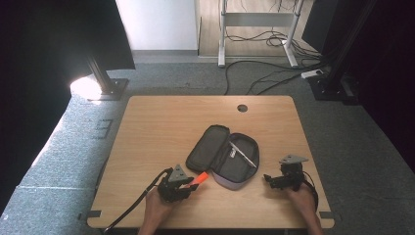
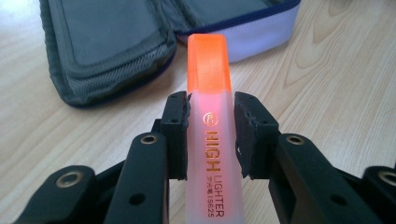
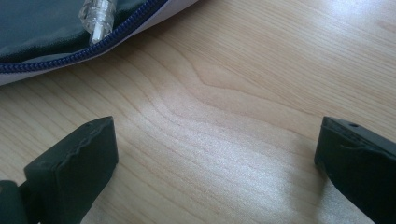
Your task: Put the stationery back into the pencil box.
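An orange highlighter (image 2: 210, 107) with an orange cap is clamped between the jaws of my left gripper (image 2: 211, 135), its cap pointing toward the open grey pencil case (image 2: 107, 51). From above, the left gripper (image 1: 193, 182) sits at the table's near left with the highlighter (image 1: 199, 178) sticking out toward the pencil case (image 1: 222, 155) in the middle. A pen (image 1: 242, 153) lies inside the case. My right gripper (image 1: 268, 180) rests on the table to the right of the case, jaws wide apart over bare wood (image 3: 215, 154). The clear tip of the pen (image 3: 95, 16) pokes over the case's zipper edge.
The wooden table (image 1: 161, 127) has a round cable hole (image 1: 242, 107) near its far edge. Cables trail from both grippers over the near edge. Beyond the table are a desk frame (image 1: 222, 34), floor cables and dark curtains.
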Available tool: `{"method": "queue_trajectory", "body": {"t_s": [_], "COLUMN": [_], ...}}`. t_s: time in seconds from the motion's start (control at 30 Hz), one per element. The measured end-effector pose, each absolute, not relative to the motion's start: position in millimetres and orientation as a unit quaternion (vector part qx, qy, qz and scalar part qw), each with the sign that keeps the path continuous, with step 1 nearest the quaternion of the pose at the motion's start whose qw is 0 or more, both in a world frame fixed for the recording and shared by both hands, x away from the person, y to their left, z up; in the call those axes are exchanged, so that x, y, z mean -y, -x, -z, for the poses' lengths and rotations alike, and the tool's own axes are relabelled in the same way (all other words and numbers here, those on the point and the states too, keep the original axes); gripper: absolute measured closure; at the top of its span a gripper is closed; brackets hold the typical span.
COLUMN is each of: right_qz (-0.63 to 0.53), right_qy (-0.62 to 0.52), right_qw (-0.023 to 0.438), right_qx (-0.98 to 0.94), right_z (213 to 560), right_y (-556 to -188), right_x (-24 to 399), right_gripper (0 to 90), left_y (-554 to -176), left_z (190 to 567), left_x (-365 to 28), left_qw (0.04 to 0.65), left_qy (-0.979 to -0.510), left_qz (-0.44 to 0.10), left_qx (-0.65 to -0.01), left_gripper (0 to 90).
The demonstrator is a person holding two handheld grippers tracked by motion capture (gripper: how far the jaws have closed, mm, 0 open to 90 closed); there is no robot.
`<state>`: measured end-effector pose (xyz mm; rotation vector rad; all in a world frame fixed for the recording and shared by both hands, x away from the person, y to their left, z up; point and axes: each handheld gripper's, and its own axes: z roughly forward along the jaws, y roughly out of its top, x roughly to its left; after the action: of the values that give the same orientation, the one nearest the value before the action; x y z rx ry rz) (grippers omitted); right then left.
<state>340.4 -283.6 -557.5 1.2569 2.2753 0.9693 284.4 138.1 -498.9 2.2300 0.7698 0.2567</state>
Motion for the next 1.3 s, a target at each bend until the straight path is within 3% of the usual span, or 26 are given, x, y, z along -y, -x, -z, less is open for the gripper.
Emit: {"method": "queue_trajectory", "body": {"t_s": [1.3], "right_qz": [-0.343], "right_qy": [-0.445], "right_qw": [0.183], "right_qx": [-0.806], "right_z": [558], "right_y": [-340], "right_x": [284], "right_gripper": [0.0], "left_y": [-335], "left_z": [476], "left_x": [-95], "left_qw": [0.394], "left_qy": [-0.871], "left_qz": [-0.092], "left_qx": [-0.279], "left_gripper": [66.6]}}
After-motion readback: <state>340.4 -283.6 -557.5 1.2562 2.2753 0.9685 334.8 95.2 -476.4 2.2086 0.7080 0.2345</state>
